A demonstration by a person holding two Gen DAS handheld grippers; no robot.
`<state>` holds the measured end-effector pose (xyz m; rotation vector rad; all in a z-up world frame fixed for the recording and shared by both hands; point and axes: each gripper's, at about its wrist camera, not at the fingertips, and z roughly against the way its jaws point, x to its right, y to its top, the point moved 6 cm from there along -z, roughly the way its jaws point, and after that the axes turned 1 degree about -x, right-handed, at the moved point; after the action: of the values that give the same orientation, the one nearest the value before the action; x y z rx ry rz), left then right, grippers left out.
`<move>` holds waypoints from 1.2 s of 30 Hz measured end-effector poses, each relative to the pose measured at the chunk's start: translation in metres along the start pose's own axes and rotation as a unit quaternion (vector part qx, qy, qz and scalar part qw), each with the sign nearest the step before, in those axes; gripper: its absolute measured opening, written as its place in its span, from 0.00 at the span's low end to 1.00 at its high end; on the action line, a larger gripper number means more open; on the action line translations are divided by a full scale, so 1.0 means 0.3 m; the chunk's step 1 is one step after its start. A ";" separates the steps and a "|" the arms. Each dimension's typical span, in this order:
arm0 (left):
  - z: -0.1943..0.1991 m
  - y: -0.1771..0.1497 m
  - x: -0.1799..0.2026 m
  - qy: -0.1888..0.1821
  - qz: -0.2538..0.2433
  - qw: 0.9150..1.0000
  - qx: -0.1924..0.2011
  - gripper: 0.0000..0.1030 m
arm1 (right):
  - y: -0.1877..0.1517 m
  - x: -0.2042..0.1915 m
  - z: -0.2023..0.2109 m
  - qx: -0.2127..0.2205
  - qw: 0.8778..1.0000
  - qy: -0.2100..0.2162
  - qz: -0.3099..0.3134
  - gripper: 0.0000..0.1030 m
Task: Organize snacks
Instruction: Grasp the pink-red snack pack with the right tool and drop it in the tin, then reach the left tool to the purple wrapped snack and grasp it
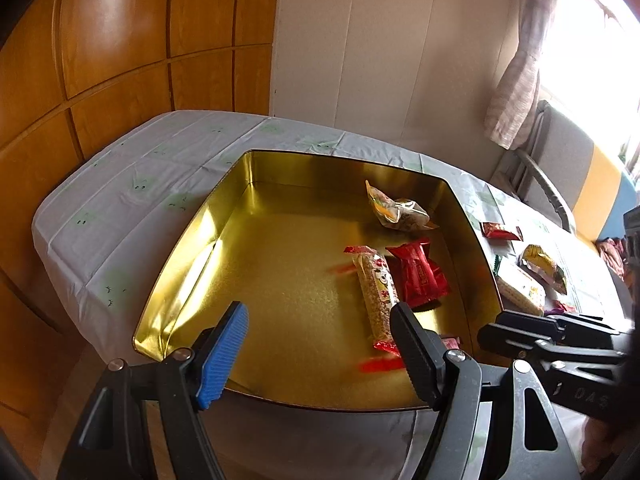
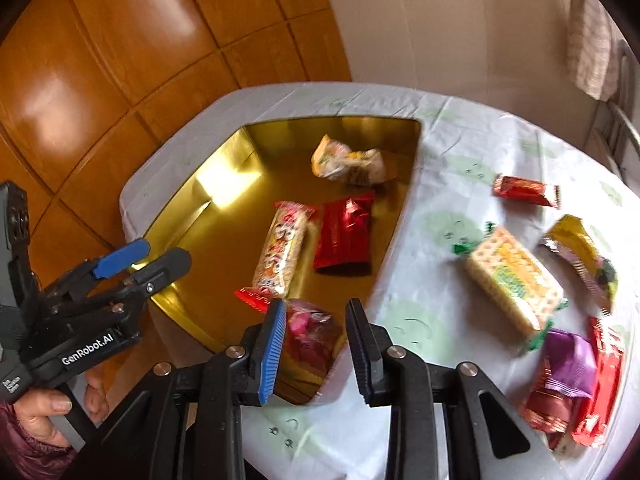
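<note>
A gold tin box [image 1: 192, 236] [image 2: 188, 216] sits on the white-clothed table. In it lie a long grain bar [image 1: 376, 292] [image 2: 282, 248], a red packet [image 1: 418, 274] [image 2: 346, 232], a crumpled yellow-white packet [image 1: 396, 210] [image 2: 352, 162] and a pink-red packet [image 2: 310, 334] near the front corner. My left gripper [image 1: 320, 354] is open and empty above the box's near edge. My right gripper [image 2: 316, 350] is open above the pink-red packet, fingers apart on either side of it.
Loose snacks lie on the cloth right of the box: a cracker pack [image 2: 512, 280], a red bar [image 2: 526, 191], a yellow packet [image 2: 584, 256], a purple packet [image 2: 570, 362] and red ones [image 2: 600, 400]. Wooden panelling stands to the left, a chair at right.
</note>
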<state>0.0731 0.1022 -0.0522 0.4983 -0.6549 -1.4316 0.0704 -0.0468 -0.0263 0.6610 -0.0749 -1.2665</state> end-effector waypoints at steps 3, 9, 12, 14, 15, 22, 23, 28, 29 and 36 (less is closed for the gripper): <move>0.004 0.004 0.025 -0.003 -0.011 1.000 0.003 0.72 | 0.000 0.036 0.053 0.016 1.000 -0.004 -0.012 0.31; 0.017 0.006 0.091 -0.014 -0.041 0.999 0.005 0.72 | -0.037 0.157 0.146 0.031 0.998 -0.040 -0.033 0.31; 0.025 0.002 0.130 -0.021 -0.058 0.998 0.005 0.72 | -0.070 0.243 0.180 0.029 0.996 -0.061 -0.051 0.32; 0.030 -0.002 0.152 -0.028 -0.066 0.997 0.005 0.72 | -0.094 0.309 0.208 0.029 0.994 -0.077 -0.065 0.32; 0.032 -0.004 0.168 -0.032 -0.071 0.997 0.004 0.72 | -0.102 0.335 0.217 0.029 0.994 -0.084 -0.070 0.32; 0.046 -0.018 0.262 -0.058 -0.106 0.993 0.000 0.71 | -0.149 0.527 0.336 0.039 0.985 -0.138 -0.095 0.33; 0.048 -0.020 0.275 -0.062 -0.110 0.992 -0.001 0.71 | -0.152 0.554 0.356 0.041 0.984 -0.146 -0.098 0.35; 0.057 -0.028 0.339 -0.075 -0.133 0.988 -0.003 0.71 | -0.167 0.679 0.443 0.044 0.976 -0.185 -0.104 0.36; 0.058 -0.029 0.353 -0.078 -0.136 0.988 -0.004 0.71 | -0.172 0.708 0.460 0.042 0.974 -0.195 -0.105 0.37; 0.058 -0.045 0.462 -0.101 -0.173 0.980 -0.015 0.71 | -0.233 0.932 0.501 0.025 0.962 -0.230 -0.146 0.39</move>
<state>0.0540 -0.0354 -0.0330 0.4619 -0.7309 -1.8353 0.0403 -0.3704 -0.0228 0.4176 -0.4055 -1.6909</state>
